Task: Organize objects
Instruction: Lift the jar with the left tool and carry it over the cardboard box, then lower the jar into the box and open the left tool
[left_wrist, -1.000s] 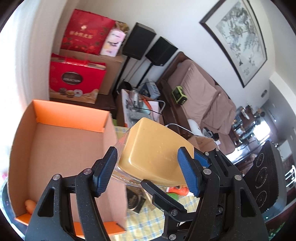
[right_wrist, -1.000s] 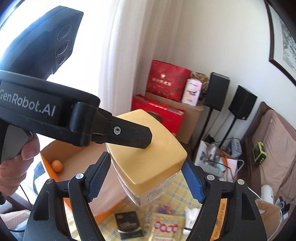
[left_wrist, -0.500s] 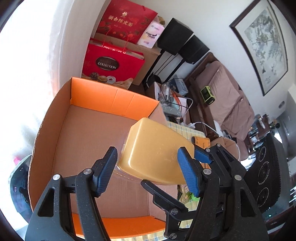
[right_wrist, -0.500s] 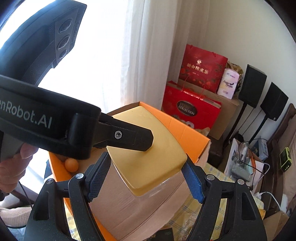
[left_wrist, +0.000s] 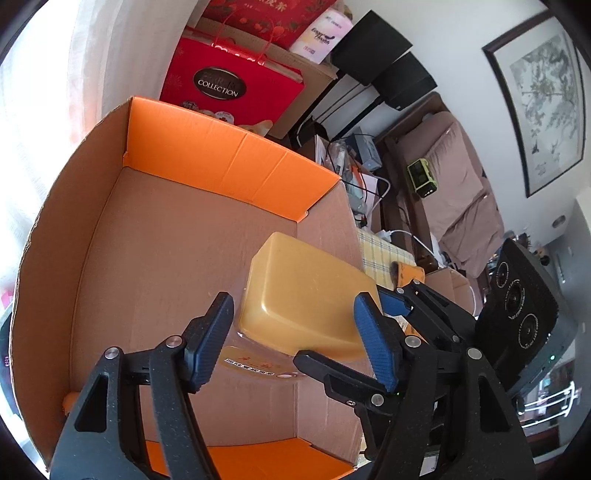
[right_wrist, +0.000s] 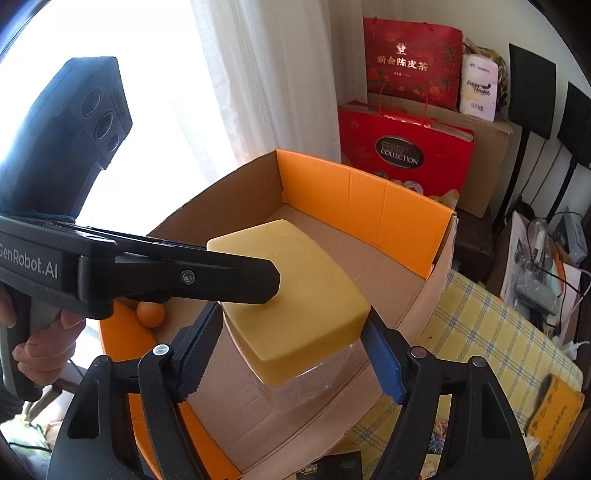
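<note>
The checked tablecloth lies beside the cardboard box, red gift bags behind it. Both the left gripper and right gripper clamp the yellow-lidded jar, now lower, inside the box.

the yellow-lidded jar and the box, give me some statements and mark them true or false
1. The jar has a yellow lid and a clear body. True.
2. Both the left gripper and the right gripper have fingers at the jar's sides. True.
3. The cardboard box is lined in blue. False: its inner flaps are orange.
4. A small orange ball lies in the box. True.
5. The jar's lid is off. False: the lid sits on the jar.
6. The box stands on a bare wooden table. False: it stands on a yellow checked cloth.
</note>
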